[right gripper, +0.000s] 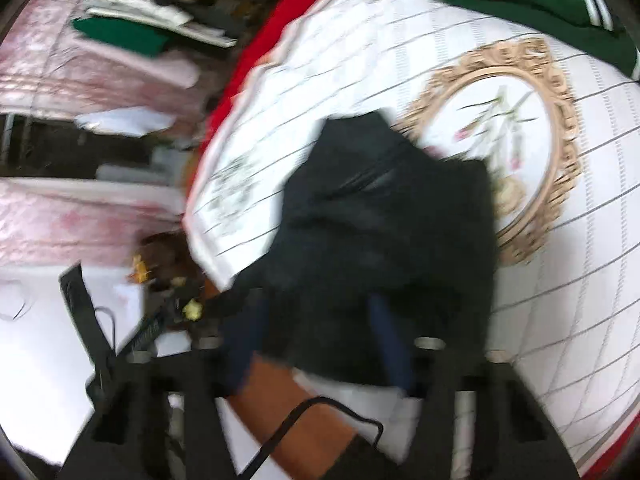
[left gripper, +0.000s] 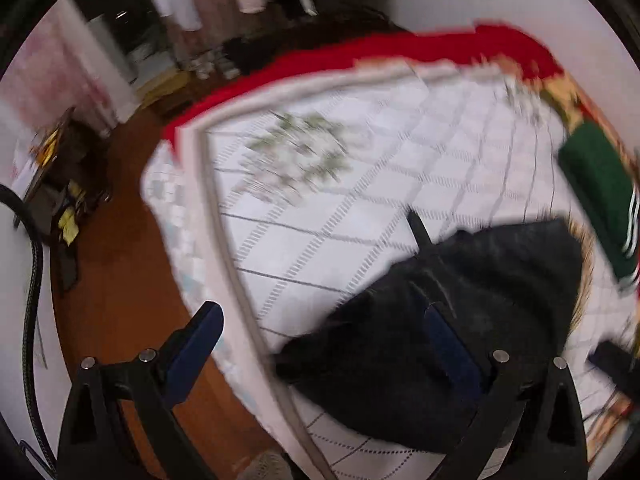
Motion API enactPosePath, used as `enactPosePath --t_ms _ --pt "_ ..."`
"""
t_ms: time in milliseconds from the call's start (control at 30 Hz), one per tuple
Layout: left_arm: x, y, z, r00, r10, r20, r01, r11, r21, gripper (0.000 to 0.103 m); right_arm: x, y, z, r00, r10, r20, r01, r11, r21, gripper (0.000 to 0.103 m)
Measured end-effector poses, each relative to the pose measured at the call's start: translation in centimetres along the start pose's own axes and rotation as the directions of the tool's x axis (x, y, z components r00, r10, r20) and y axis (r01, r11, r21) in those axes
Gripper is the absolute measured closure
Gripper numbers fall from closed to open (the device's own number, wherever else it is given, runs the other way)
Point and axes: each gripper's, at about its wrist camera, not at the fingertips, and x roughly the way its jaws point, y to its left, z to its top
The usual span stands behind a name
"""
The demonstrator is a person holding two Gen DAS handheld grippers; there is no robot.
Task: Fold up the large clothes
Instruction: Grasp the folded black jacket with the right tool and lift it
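Here, garment: a black garment [left gripper: 460, 332] is bunched in a heap near the corner of the bed, lying on the quilt [left gripper: 360, 208]; no flat panel is shown, so folding is judged barely begun.
Why there: the white quilt is used as the folding surface, and the heap is kept near the edge, within reach.
Left gripper [left gripper: 320, 344]: the fingers are spread wide, one over the floor [left gripper: 120, 280], the other over the black cloth; nothing is clamped, and a hem is probably being sought.
Right gripper [right gripper: 320, 340]: the fingers are set apart with black cloth bulging between them; whether it is pinched cannot be told, since the view is blurred.
Green garment [right gripper: 532, 4]: it is laid further up the bed, well apart from the heap, seemingly set aside.
Red cover [left gripper: 400, 52]: it is seen beyond the quilt's border.
Stack [right gripper: 140, 24]: folded clothes are piled off the bed.
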Motion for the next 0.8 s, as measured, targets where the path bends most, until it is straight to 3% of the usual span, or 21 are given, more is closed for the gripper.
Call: enactPosePath --t_ms 133,267,333,400,467,500,600,667,733,800 --pt "5.9 -2.6 -1.7 0.992 0.105 -0.07 -0.095 0.987 0.129 0.0 4.2 -1.4 2.4 0.998 -0.062 -0.009 0.063 0.998 0.013 0.077" --pt "9.4 -2.0 -2.9 0.984 0.138 -0.109 -0.118 0.978 0.17 0.0 11.0 -3.0 4.4 0.984 -0.142 -0.107 0.146 0.989 0.03 0.085" --pt "9.9 -1.5 -2.7 0.982 0.145 -0.122 -0.124 0.979 0.16 0.0 13.9 -3.4 4.9 0.977 -0.169 -0.133 0.176 0.983 0.041 0.087" --pt "9.2 -1.4 -2.0 0.977 0.161 -0.138 -0.138 0.977 0.159 0.0 14.2 -2.9 5.0 0.972 -0.19 -0.14 0.194 0.981 0.017 0.087" --pt "7.6 -1.8 -1.5 0.98 0.153 -0.124 -0.133 0.978 0.158 0.0 13.1 -2.2 4.9 0.977 -0.16 -0.139 0.161 0.987 -0.005 0.087" --pt "6.0 -2.1 -1.2 0.985 0.134 -0.106 -0.117 0.981 0.154 0.0 11.3 -2.5 4.4 0.987 -0.106 -0.12 0.107 0.994 -0.002 0.087" --pt "2.5 -3.6 -0.4 0.996 0.072 -0.058 -0.062 0.985 0.159 0.0 6.0 -3.0 3.0 0.997 -0.062 -0.039 0.062 0.998 0.004 0.076" --pt "1.2 -5.1 -0.1 0.999 0.041 -0.029 -0.036 0.984 0.173 0.0 2.6 -4.5 1.6 0.997 -0.082 0.001 0.082 0.997 -0.001 0.059" --pt "1.6 -6.9 0.0 0.999 0.033 -0.014 -0.029 0.979 0.2 0.0 1.2 -5.9 0.3 0.997 -0.072 0.002 0.072 0.997 0.013 0.032" --pt "3.2 -8.2 0.0 0.999 0.042 -0.016 -0.038 0.978 0.204 0.0 0.2 -8.4 -0.5 0.998 -0.058 -0.031 0.059 0.998 0.032 0.027"
